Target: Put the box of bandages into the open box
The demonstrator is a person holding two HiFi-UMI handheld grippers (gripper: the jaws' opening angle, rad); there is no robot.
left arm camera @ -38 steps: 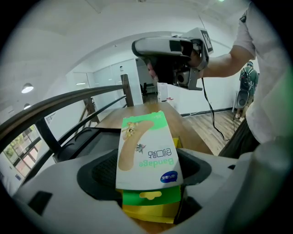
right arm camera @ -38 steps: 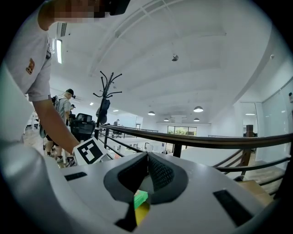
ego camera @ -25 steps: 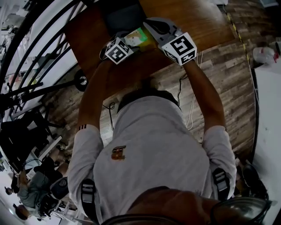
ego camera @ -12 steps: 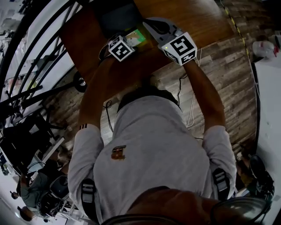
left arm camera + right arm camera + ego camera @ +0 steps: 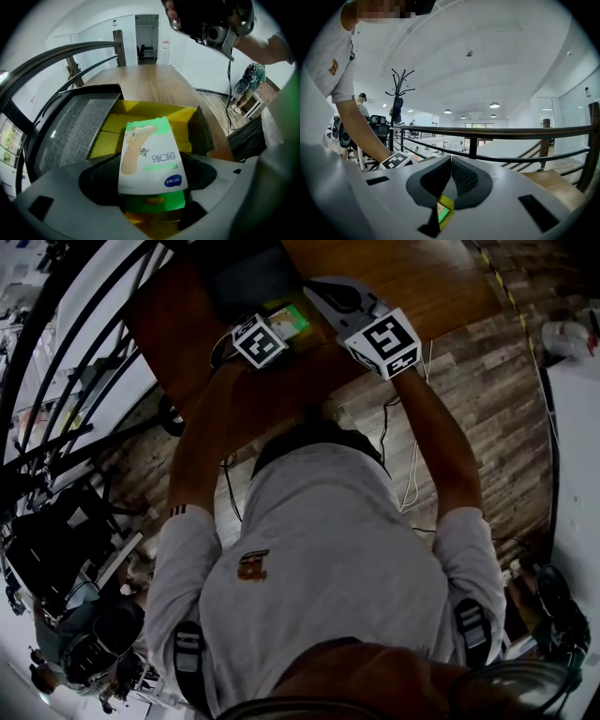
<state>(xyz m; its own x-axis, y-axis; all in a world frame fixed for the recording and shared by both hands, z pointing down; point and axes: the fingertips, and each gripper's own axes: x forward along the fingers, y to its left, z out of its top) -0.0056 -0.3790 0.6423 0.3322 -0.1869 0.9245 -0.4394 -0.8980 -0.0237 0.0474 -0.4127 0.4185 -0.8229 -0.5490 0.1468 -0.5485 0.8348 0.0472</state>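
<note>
From where I stand, the box of bandages reads "Bandage" upside down, white over green with a plaster pictured on it. The left gripper has its jaws narrowed onto the carton's sides. The carton's far end reaches over the open box, whose yellow inside lies bare. Wooden table stretches beyond. The right gripper is off to the side, jaws pressed together, holding nothing.

Wooden table; railing; seemingly plank floor

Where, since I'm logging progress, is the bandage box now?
In the left gripper view, the bandage box is clamped between the jaws of the left gripper, the open yellow box just beyond it.
</note>
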